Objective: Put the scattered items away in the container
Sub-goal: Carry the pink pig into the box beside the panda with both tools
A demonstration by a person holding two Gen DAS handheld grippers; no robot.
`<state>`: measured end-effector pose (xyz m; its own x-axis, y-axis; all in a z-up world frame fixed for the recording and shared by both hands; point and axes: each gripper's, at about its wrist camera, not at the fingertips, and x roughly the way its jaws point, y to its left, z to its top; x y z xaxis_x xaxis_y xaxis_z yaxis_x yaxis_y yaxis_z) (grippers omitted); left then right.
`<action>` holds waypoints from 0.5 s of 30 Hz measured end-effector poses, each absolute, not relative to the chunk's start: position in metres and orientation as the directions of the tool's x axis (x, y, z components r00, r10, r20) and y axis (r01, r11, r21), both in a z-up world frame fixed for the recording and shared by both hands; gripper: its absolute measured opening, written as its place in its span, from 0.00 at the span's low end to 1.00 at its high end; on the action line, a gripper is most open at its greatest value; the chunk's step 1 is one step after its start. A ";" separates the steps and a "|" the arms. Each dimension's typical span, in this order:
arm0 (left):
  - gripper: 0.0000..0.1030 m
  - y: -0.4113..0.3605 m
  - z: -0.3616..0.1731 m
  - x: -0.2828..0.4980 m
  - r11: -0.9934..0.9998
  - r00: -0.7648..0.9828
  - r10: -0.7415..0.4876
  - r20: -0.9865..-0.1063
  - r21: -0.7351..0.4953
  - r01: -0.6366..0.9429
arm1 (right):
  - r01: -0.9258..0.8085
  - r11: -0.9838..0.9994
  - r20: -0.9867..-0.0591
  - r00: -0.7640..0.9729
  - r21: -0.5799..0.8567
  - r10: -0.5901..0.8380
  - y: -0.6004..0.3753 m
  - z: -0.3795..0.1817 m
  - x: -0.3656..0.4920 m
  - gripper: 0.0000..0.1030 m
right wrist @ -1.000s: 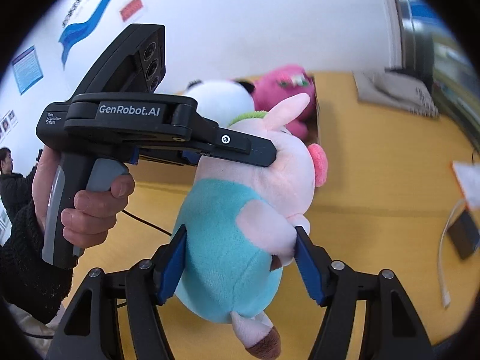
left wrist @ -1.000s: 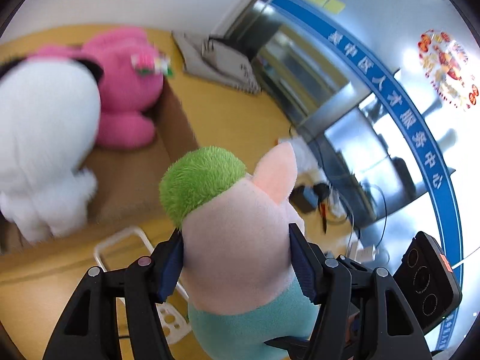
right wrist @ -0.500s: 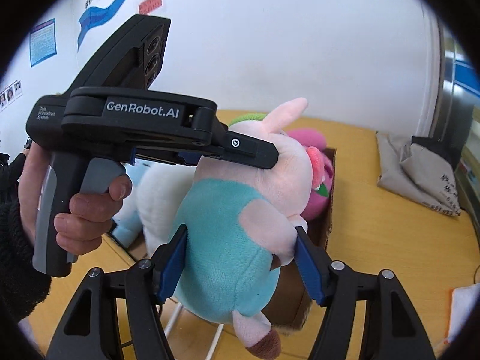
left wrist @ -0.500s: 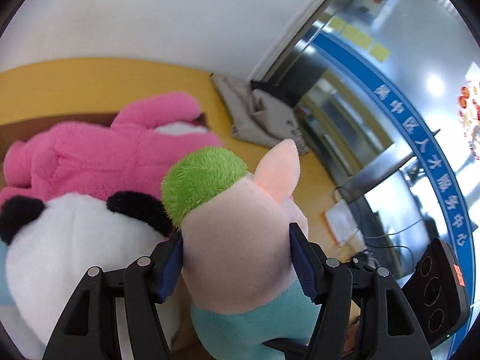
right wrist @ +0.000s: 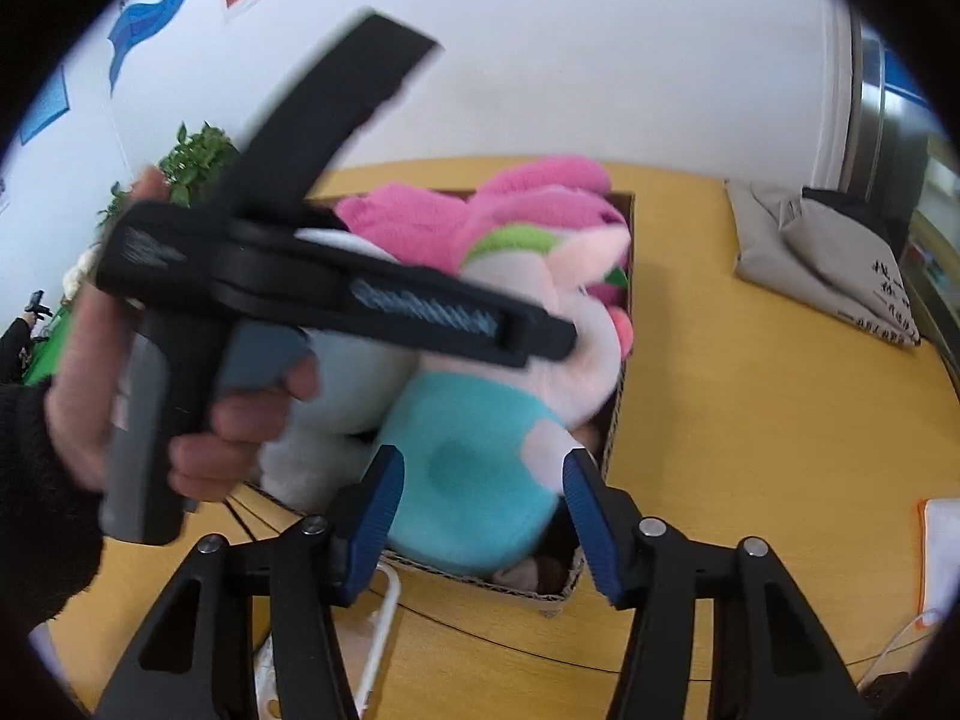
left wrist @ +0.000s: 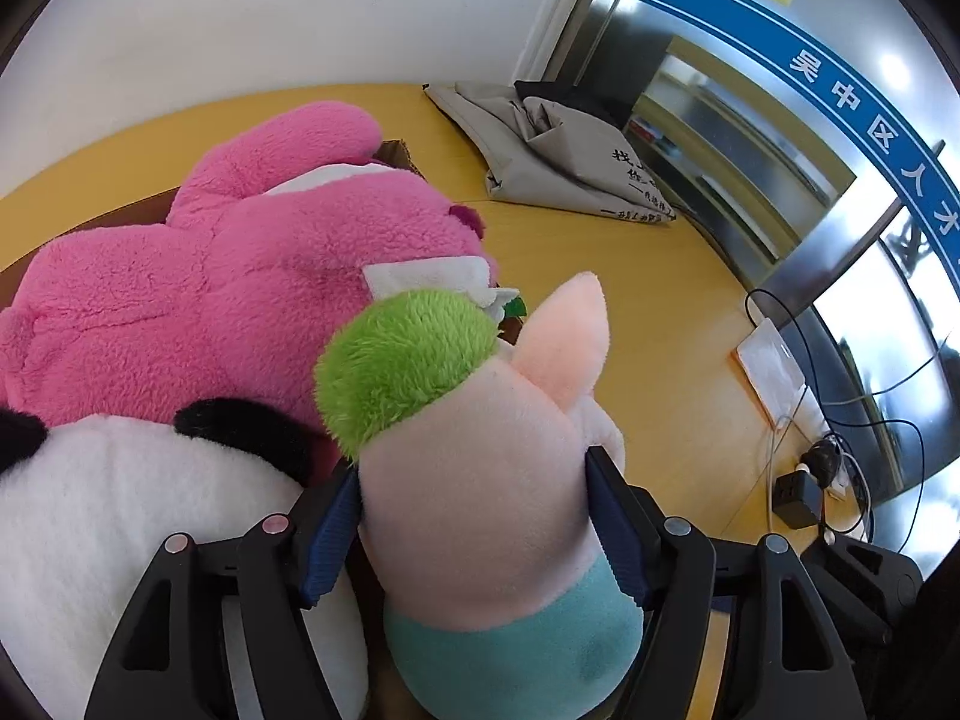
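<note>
A plush pig [left wrist: 480,480] with a green tuft, pink ear and teal shirt is clamped at the head by my left gripper [left wrist: 474,510]. In the right wrist view the pig [right wrist: 480,462] lies in the cardboard box [right wrist: 618,420], beside a pink plush [right wrist: 540,192] and a white panda plush [left wrist: 120,516]. My right gripper [right wrist: 480,510] stands open around the pig's teal body, with gaps at both pads. The left gripper [right wrist: 360,300] crosses that view, blurred, held by a hand.
The box sits on a yellow table [right wrist: 750,420]. A folded grey bag [left wrist: 558,150] lies at the far right by the wall. Cables and a charger [left wrist: 798,492] lie near the right edge. A white plastic piece [right wrist: 384,600] lies in front of the box.
Both grippers lowered the pig into the box beside the pink and panda plushes. My right gripper opened and let go of the pig's body; the left still grips its head.
</note>
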<state>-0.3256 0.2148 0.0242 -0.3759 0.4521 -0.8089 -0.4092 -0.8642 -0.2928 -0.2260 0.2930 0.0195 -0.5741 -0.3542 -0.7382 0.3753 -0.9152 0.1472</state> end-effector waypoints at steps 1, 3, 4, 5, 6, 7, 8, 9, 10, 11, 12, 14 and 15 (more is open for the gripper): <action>0.74 0.214 0.025 -0.326 -0.866 -0.373 0.451 -0.811 -0.296 -0.404 | 0.378 -0.914 -0.736 -0.576 0.146 -0.356 0.292 0.020 -0.226 0.47; 0.74 0.212 0.030 -0.324 -0.872 -0.383 0.448 -0.808 -0.300 -0.387 | 0.383 -0.912 -0.732 -0.579 0.144 -0.359 0.290 0.022 -0.227 0.41; 0.73 0.209 0.036 -0.321 -0.879 -0.406 0.439 -0.801 -0.290 -0.379 | 0.378 -0.915 -0.735 -0.580 0.141 -0.353 0.289 0.018 -0.231 0.41; 0.65 0.205 0.043 -0.318 -0.885 -0.429 0.432 -0.793 -0.281 -0.371 | 0.368 -0.920 -0.740 -0.580 0.136 -0.342 0.289 0.011 -0.236 0.41; 0.62 0.201 0.050 -0.315 -0.882 -0.451 0.442 -0.776 -0.285 -0.375 | 0.361 -0.923 -0.741 -0.582 0.134 -0.335 0.288 0.009 -0.237 0.41; 0.62 0.197 0.056 -0.314 -0.872 -0.454 0.463 -0.761 -0.301 -0.385 | 0.356 -0.925 -0.739 -0.586 0.134 -0.332 0.288 0.009 -0.237 0.41; 0.62 0.196 0.057 -0.316 -0.874 -0.449 0.459 -0.766 -0.298 -0.385 | 0.350 -0.927 -0.737 -0.590 0.134 -0.329 0.287 0.009 -0.236 0.41; 0.62 0.195 0.057 -0.318 -0.876 -0.444 0.452 -0.774 -0.291 -0.385 | 0.347 -0.929 -0.737 -0.593 0.131 -0.326 0.287 0.009 -0.236 0.41; 0.62 0.199 0.050 -0.322 -0.890 -0.433 0.413 -0.802 -0.252 -0.381 | 0.346 -0.930 -0.737 -0.594 0.127 -0.322 0.286 0.008 -0.236 0.41; 0.64 0.201 0.043 -0.324 -0.891 -0.429 0.402 -0.809 -0.236 -0.388 | 0.345 -0.931 -0.737 -0.596 0.123 -0.318 0.286 0.007 -0.237 0.41; 0.65 0.204 0.036 -0.326 -0.892 -0.425 0.390 -0.817 -0.220 -0.396 | 0.337 -0.933 -0.739 -0.596 0.126 -0.315 0.287 0.007 -0.237 0.41; 0.66 0.208 0.028 -0.330 -0.893 -0.422 0.376 -0.825 -0.200 -0.404 | 0.310 -0.939 -0.741 -0.595 0.147 -0.312 0.292 0.005 -0.239 0.42; 0.67 0.209 0.029 -0.330 -0.897 -0.427 0.363 -0.828 -0.187 -0.400 | 0.295 -0.943 -0.739 -0.598 0.157 -0.310 0.294 0.006 -0.237 0.44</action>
<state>-0.3298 0.2090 0.0288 -0.4270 0.3632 -0.8281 -0.4004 -0.8971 -0.1870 -0.2370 0.2938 0.0065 -0.5979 -0.3101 -0.7392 0.2952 -0.9425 0.1566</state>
